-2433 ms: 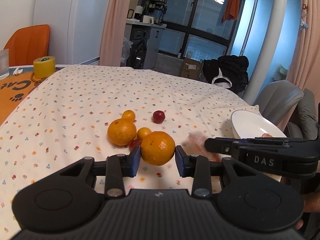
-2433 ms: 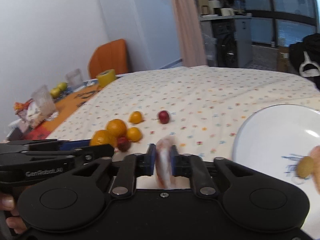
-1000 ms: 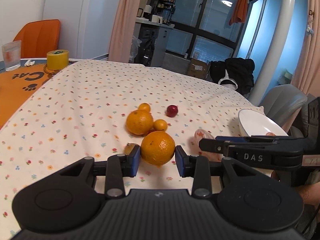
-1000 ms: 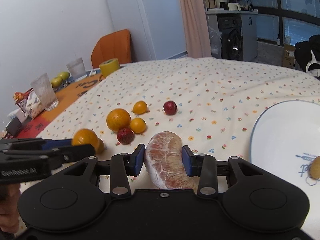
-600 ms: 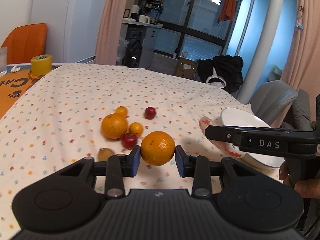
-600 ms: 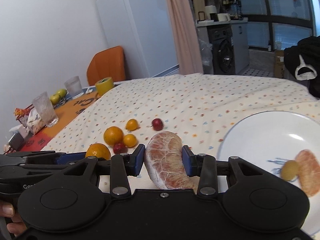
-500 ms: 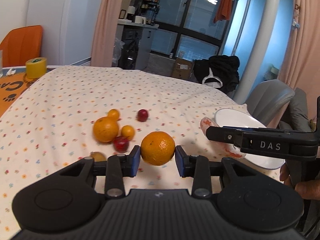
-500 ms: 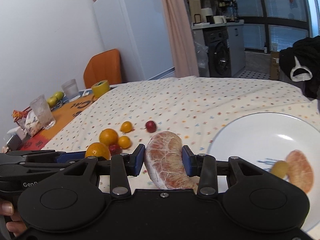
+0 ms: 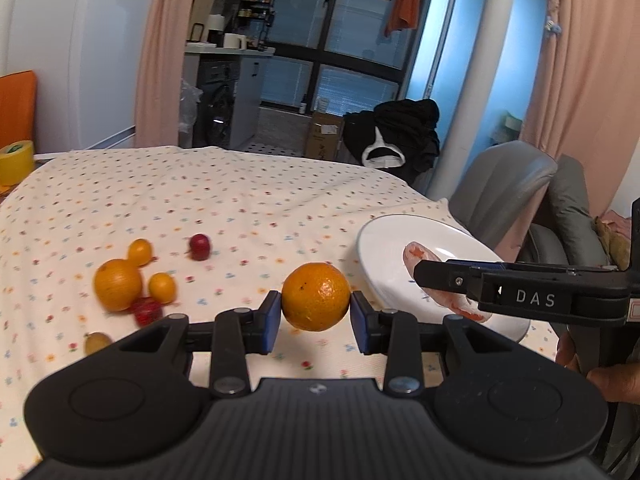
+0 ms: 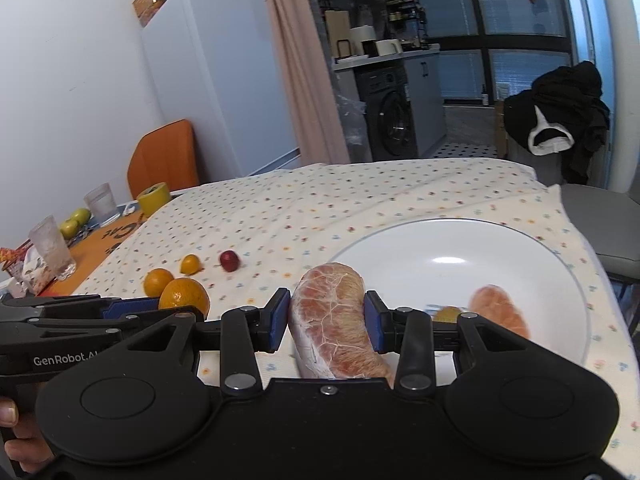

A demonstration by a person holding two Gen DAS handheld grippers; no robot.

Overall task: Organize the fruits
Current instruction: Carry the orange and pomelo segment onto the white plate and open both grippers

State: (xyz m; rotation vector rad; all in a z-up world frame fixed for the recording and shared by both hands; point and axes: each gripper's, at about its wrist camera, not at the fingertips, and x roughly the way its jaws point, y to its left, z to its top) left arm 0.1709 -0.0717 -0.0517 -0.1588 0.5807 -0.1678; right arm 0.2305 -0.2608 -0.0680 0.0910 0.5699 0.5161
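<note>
Left gripper (image 9: 316, 314): my blue pads are clamped on a large orange (image 9: 316, 297), one pad on each side, fruit held clear above the floral tablecloth (image 9: 248, 200). From the right wrist view the same orange (image 10: 185, 294) shows at the tip of the left tool, left of my other tongs.

Right gripper (image 10: 326, 320): pads closed on a peeled grapefruit segment (image 10: 336, 322), pink flesh with white membrane, long axis running back toward the camera. The segment's far end overlaps the near rim of the white plate (image 10: 460, 248). In the left wrist view the segment (image 9: 424, 258) sticks out past the black finger over the plate (image 9: 384, 248).

On the plate: a second peeled segment (image 10: 500, 312) lying flat, and a small yellowish fruit (image 10: 448, 314) just beside it, partly hidden behind my right finger; kind cannot be told.

Still on the cloth, well left of the plate: an orange (image 9: 118, 285), two small kumquat-like fruits (image 9: 140, 252) (image 9: 162, 287), a small red fruit (image 9: 199, 246) set apart behind them, another red fruit (image 9: 146, 310) touching the orange, and a small brownish-yellow fruit (image 9: 97, 342) nearest me.

The plate sits at the table's right edge, beside a grey chair (image 9: 500, 184)
</note>
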